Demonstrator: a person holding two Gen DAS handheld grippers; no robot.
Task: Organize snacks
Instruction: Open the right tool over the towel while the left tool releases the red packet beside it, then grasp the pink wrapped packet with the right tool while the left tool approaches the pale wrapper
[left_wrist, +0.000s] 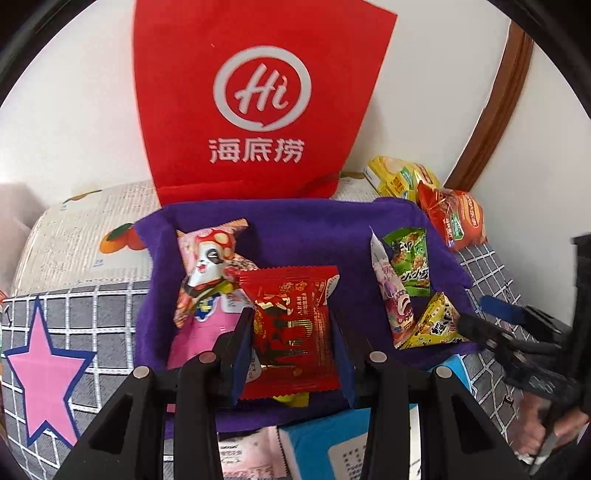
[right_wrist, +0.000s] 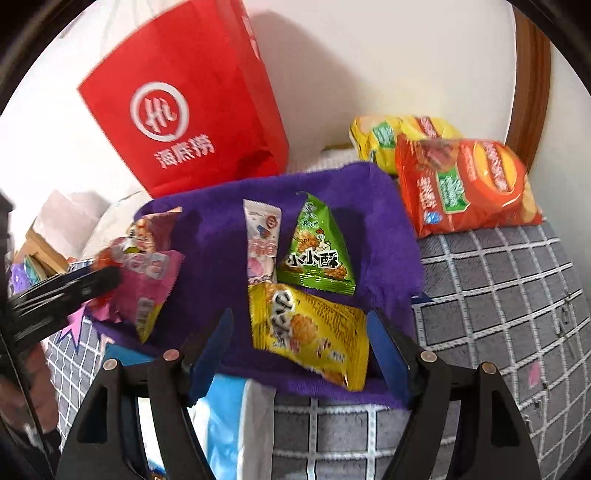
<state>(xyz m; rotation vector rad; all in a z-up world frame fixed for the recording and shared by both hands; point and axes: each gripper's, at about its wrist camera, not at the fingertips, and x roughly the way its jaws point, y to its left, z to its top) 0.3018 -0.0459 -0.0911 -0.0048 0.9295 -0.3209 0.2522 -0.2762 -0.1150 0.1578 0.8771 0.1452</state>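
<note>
A purple fabric tray (left_wrist: 295, 229) holds several snack packets. My left gripper (left_wrist: 291, 321) is shut on a red packet (left_wrist: 291, 295), held upright over the tray's near side, in front of a pink packet with a painted face (left_wrist: 207, 266). My right gripper (right_wrist: 299, 321) stands open over the tray's near right corner (right_wrist: 384, 236). A yellow packet (right_wrist: 306, 328) lies in the tray between its blue pads (right_wrist: 384, 343), which do not press it. Behind it lie a green packet (right_wrist: 317, 258) and a white-pink one (right_wrist: 262, 240). The right gripper (left_wrist: 480, 317) shows blurred in the left wrist view.
A red paper bag (left_wrist: 255, 92) stands against the wall behind the tray. Orange (right_wrist: 465, 184) and yellow (right_wrist: 391, 136) chip bags lie at the back right on the grey checked cloth (right_wrist: 498, 295). A blue-white pack (left_wrist: 325, 446) lies in front of the tray.
</note>
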